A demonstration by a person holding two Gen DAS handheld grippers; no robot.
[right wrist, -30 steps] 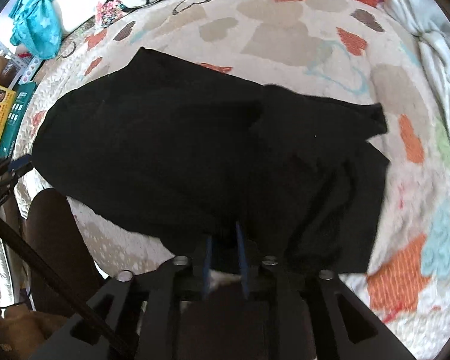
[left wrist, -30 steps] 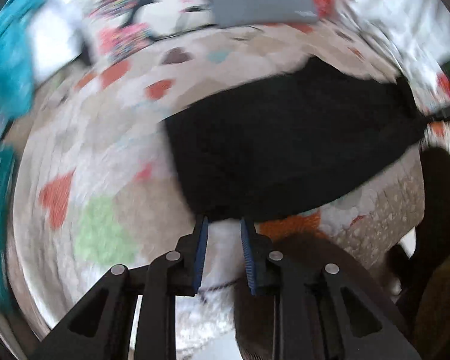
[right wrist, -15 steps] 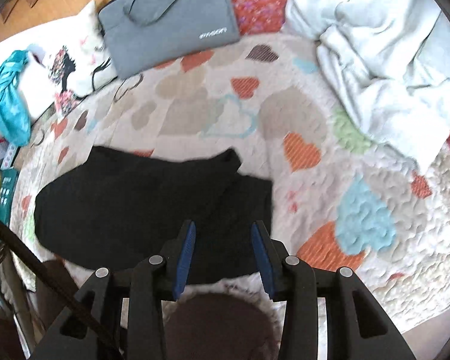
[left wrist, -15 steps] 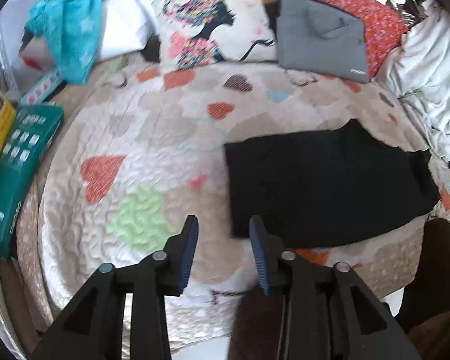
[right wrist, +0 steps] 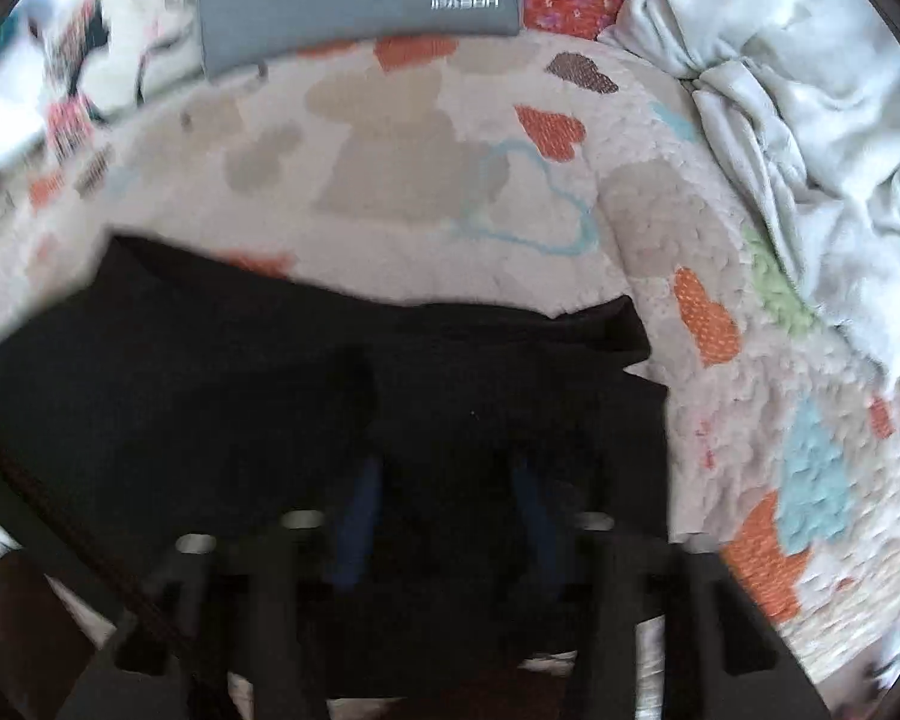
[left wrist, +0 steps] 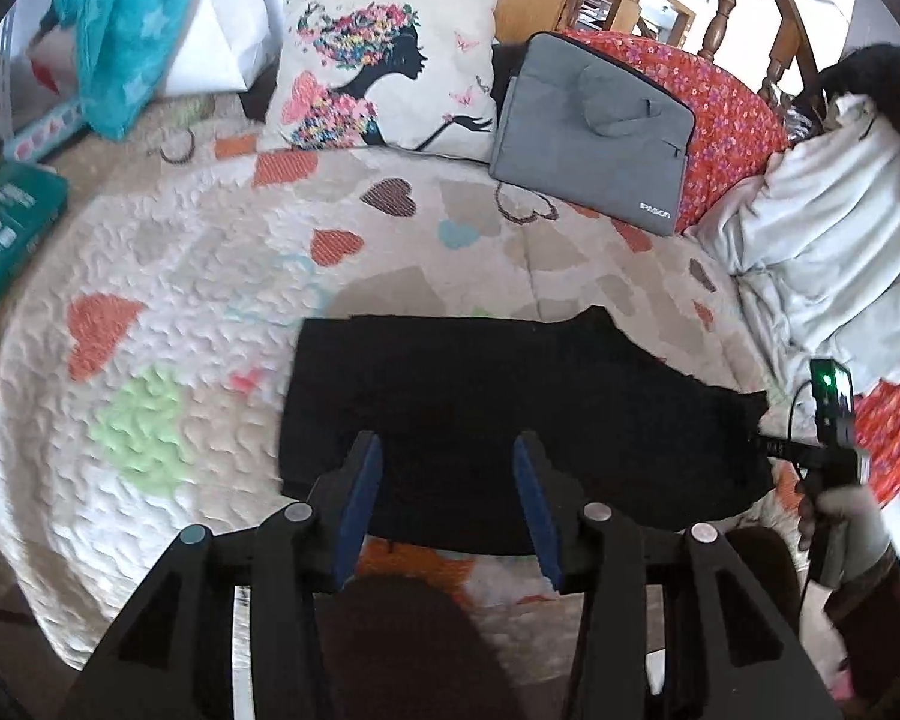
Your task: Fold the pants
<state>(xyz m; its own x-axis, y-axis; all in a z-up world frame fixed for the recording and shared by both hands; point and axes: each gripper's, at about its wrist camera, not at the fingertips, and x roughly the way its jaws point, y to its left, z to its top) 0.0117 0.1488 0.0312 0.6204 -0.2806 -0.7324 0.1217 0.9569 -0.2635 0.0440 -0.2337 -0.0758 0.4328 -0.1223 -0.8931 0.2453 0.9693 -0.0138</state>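
Note:
Black pants [left wrist: 510, 414] lie folded in a flat rectangle on a heart-patterned quilt [left wrist: 168, 312]. My left gripper [left wrist: 447, 468] is open and empty, held just above the pants' near edge. In the right wrist view the pants [right wrist: 270, 372] fill the lower frame. My right gripper [right wrist: 447, 495] is open above their right part, its blue pads dim against the black cloth. The right gripper's body and the hand holding it show at the right edge of the left wrist view [left wrist: 834, 456].
A printed pillow [left wrist: 384, 66], a grey laptop bag [left wrist: 594, 126] and a red floral cushion [left wrist: 726, 96] line the back. A pale crumpled blanket [right wrist: 798, 108] lies at right. A teal cloth [left wrist: 126, 18] and boxes [left wrist: 6, 228] sit at left.
Both grippers went from nearly shut at the pants' near edge to open and pulled back. Since half a second ago both have moved closer over the pants, which now lie flat.

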